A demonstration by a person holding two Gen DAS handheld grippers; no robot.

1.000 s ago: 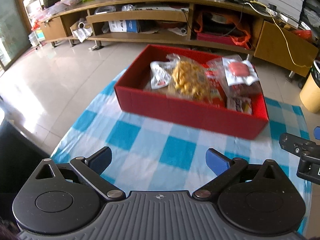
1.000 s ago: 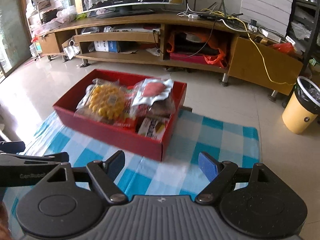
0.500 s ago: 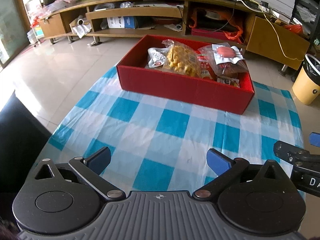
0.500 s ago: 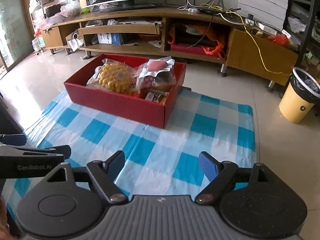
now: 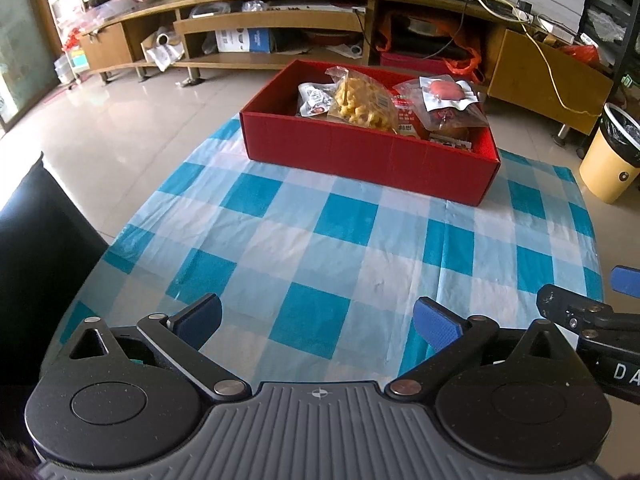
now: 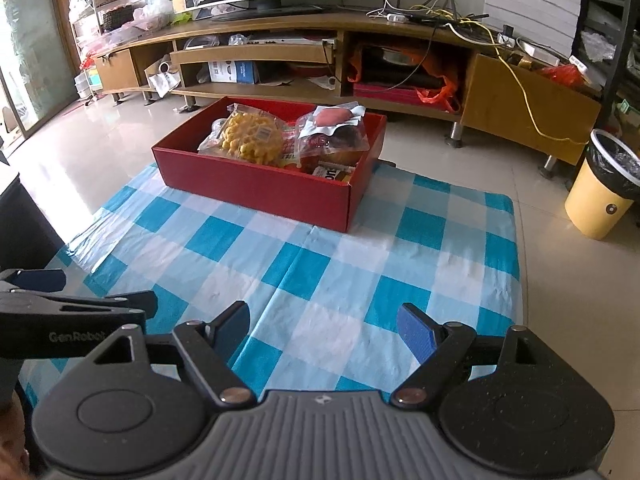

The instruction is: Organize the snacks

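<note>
A red cardboard box [image 5: 360, 156] [image 6: 256, 184] stands at the far end of a blue-and-white checked cloth [image 5: 320, 248] [image 6: 344, 264]. Inside lie several snack packs: a yellow snack bag [image 5: 366, 100] [image 6: 250, 140], a clear pack with a pink piece [image 5: 446, 90] [image 6: 336, 116] and smaller packets. My left gripper [image 5: 318, 318] is open over the near cloth, nothing between its blue pads. My right gripper [image 6: 324, 322] is open as well and holds nothing. Each gripper's side shows at the edge of the other's view.
A long wooden TV cabinet [image 6: 320, 40] with cluttered shelves and cables runs behind the box. A yellow bin [image 5: 610, 160] [image 6: 604, 196] with a black liner stands on the tiled floor at the right. A dark seat edge [image 5: 36, 248] lies left of the cloth.
Both grippers have drawn back from the red box, which now looks smaller and farther away. More of the checked cloth lies between them and the box. Their jaws have stayed open.
</note>
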